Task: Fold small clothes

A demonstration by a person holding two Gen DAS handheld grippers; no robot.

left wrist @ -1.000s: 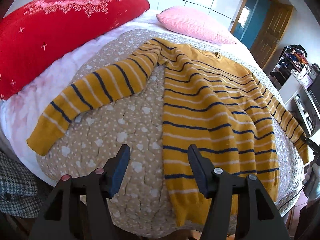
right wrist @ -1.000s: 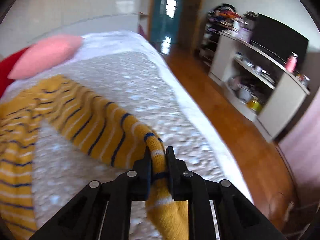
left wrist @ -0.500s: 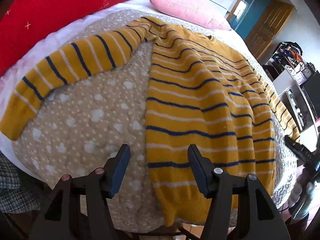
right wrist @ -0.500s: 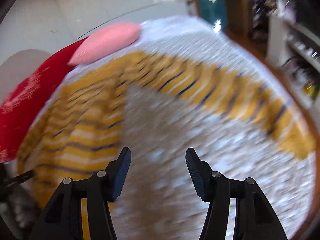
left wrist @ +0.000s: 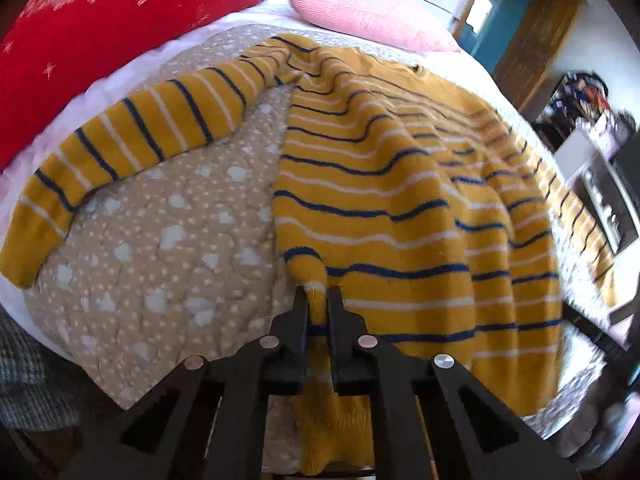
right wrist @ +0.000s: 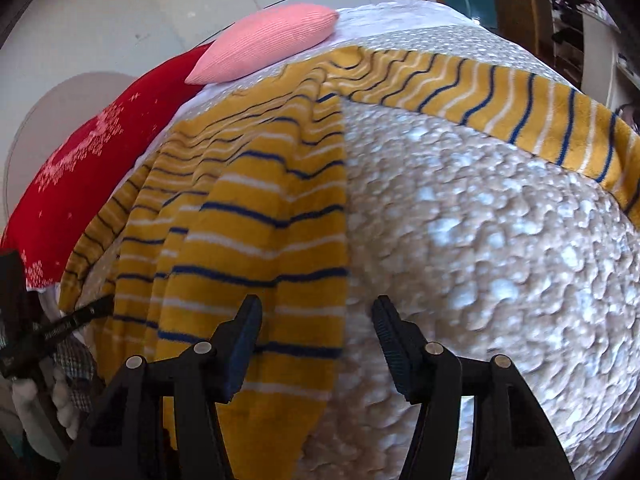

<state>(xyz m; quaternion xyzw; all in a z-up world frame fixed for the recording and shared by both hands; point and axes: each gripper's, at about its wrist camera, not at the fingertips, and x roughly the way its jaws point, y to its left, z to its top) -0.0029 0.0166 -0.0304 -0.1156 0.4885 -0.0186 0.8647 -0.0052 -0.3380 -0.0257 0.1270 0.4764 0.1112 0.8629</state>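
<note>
A mustard-yellow sweater (left wrist: 400, 184) with navy and white stripes lies spread face up on a beige quilt (left wrist: 160, 240), sleeves out to both sides. My left gripper (left wrist: 318, 300) is shut on the sweater's bottom left hem corner, and the knit bunches up between the fingers. In the right wrist view the sweater (right wrist: 256, 216) fills the left half, with its right sleeve (right wrist: 500, 100) stretched across the top. My right gripper (right wrist: 316, 316) is open and empty, just above the hem's right corner at the bed's near edge.
A red pillow (left wrist: 100, 40) and a pink pillow (left wrist: 368, 12) lie at the head of the bed. A white shelf unit (left wrist: 592, 168) and a wooden door (left wrist: 532, 40) stand to the right. The left gripper (right wrist: 60, 328) shows at the right view's left edge.
My left gripper has closed on the hem corner. My right gripper let go of the right sleeve cuff, opened, and swung over to the sweater's bottom right corner.
</note>
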